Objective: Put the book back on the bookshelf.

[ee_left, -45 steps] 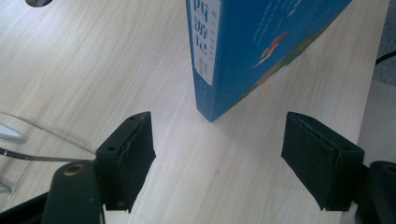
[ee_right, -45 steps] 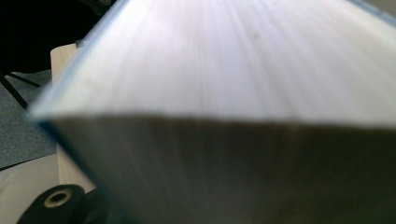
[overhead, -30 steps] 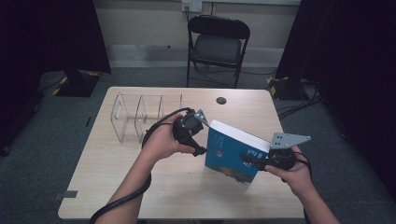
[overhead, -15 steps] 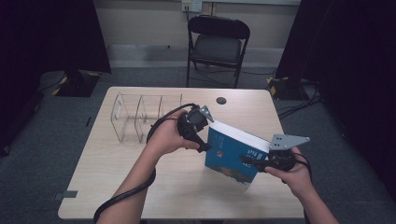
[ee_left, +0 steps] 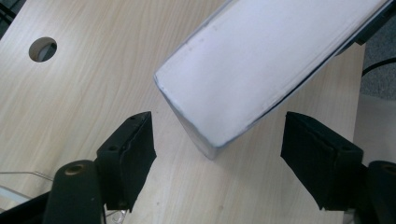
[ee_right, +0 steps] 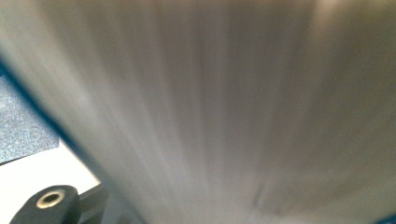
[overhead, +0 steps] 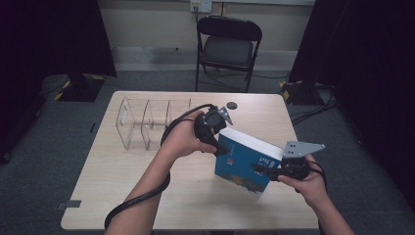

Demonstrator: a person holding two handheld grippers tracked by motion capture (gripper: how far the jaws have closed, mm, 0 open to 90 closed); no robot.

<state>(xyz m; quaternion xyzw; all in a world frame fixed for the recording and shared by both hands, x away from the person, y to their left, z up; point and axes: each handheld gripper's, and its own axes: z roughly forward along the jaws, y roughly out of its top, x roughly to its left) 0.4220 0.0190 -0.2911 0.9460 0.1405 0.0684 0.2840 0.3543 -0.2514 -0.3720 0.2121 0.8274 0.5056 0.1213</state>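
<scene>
This looks like a recording studio or lab space set up for filming rather than a home or office. Black curtains point(overhead: 54, 39) hang at both sides, closing off a bare beige wall point(overhead: 151, 24) with a power outlet point(overhead: 200, 5) near the top. The floor is grey carpet point(overhead: 44, 147) with cables point(overhead: 313, 112) trailing across it. A single light wooden table point(overhead: 122, 196) stands in the middle, with a black folding chair point(overhead: 227, 46) behind it.
</scene>
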